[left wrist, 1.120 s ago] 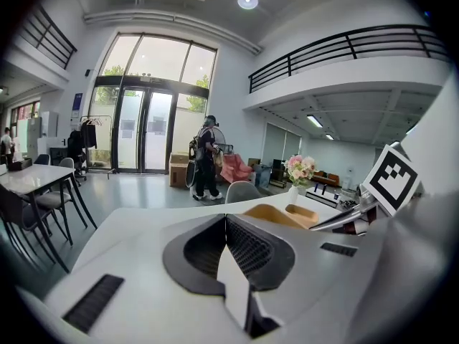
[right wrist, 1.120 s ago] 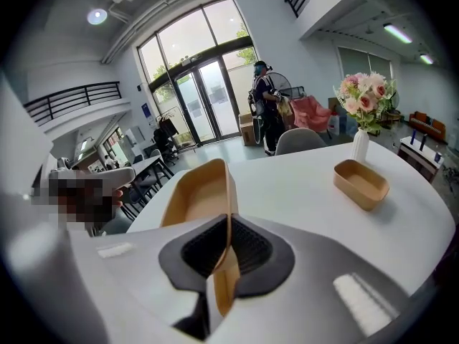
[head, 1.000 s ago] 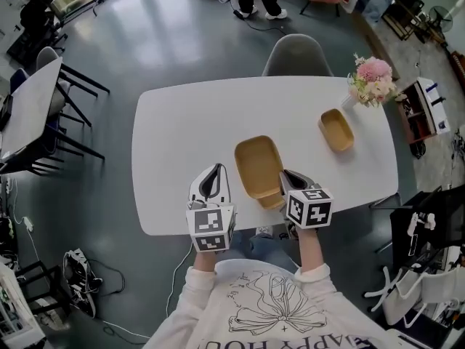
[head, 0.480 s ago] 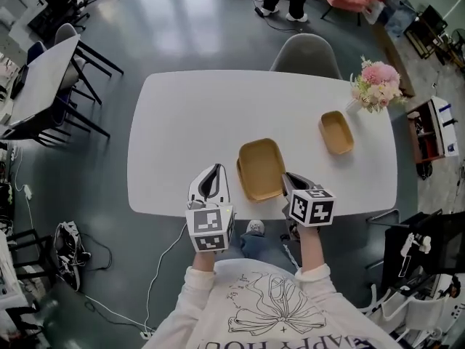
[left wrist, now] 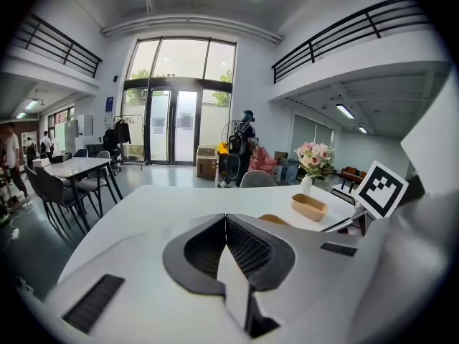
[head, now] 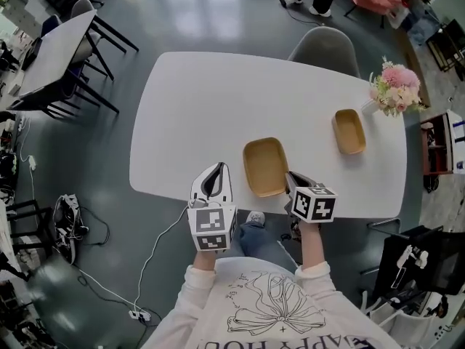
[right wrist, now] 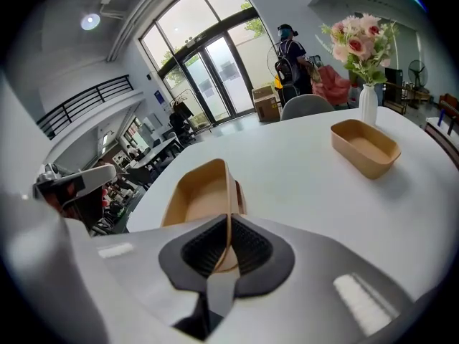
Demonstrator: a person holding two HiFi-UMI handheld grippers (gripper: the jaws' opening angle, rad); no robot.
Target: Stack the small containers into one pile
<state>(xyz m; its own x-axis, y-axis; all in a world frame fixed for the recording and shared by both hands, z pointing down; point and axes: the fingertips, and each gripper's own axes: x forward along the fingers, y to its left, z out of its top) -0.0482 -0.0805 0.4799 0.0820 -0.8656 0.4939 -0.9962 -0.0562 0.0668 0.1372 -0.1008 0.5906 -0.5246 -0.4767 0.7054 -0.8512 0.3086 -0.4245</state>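
Observation:
A large tan container (head: 264,166) lies on the white table (head: 203,107) near its front edge. My right gripper (head: 292,181) is shut on the right wall of this large tan container (right wrist: 197,192), with the thin wall pinched between the pads. A second tan rim (right wrist: 239,192) shows just behind that wall. A small tan container (head: 349,131) sits apart at the right, and in the right gripper view this small container (right wrist: 364,147) stands free. My left gripper (head: 213,178) hovers left of the large one, shut and empty (left wrist: 224,224).
A vase of pink flowers (head: 396,93) stands at the table's far right corner, just beyond the small container. A grey chair (head: 325,49) is at the far side. Another table with chairs (head: 54,53) stands to the left, and a cable (head: 156,249) runs on the floor.
The head view has drifted, so the table sits higher and further right. The right gripper keeps its grip; the container's near end, tilted before, now looks level.

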